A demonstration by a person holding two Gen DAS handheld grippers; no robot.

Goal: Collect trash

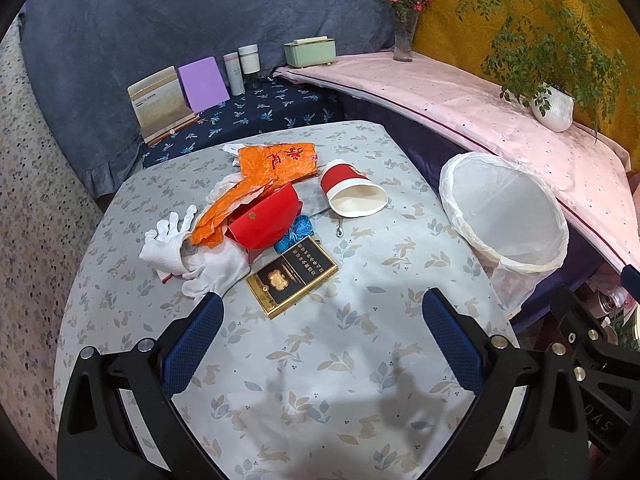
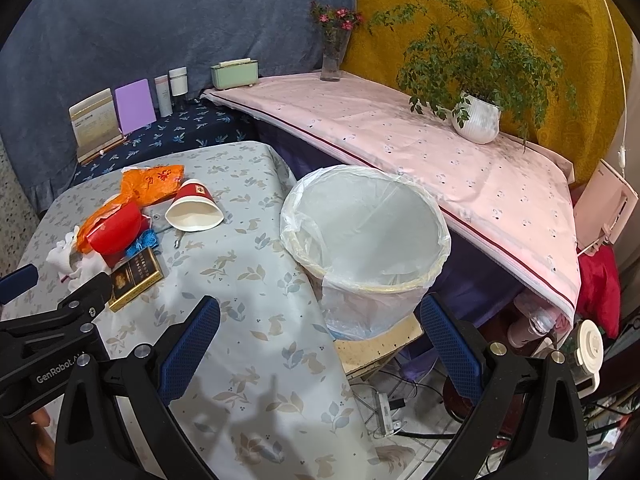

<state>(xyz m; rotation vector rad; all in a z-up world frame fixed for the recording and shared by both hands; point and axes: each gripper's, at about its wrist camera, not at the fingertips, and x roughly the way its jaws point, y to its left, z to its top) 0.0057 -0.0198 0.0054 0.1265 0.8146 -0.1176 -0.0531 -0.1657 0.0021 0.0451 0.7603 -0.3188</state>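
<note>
A heap of trash lies on the leaf-print table: a tipped red-and-white paper cup, an orange plastic wrapper, a red box, crumpled blue plastic, white gloves and a black-and-gold cigarette pack. The bin, lined with a clear bag, stands off the table's right edge. My left gripper hovers open just short of the pack. My right gripper is open in front of the bin, holding nothing.
A pink-covered ledge runs behind the bin with a potted plant and a flower vase. Books, bottles and a green box line the back on a dark blue cloth. Cables and clutter lie on the floor at lower right.
</note>
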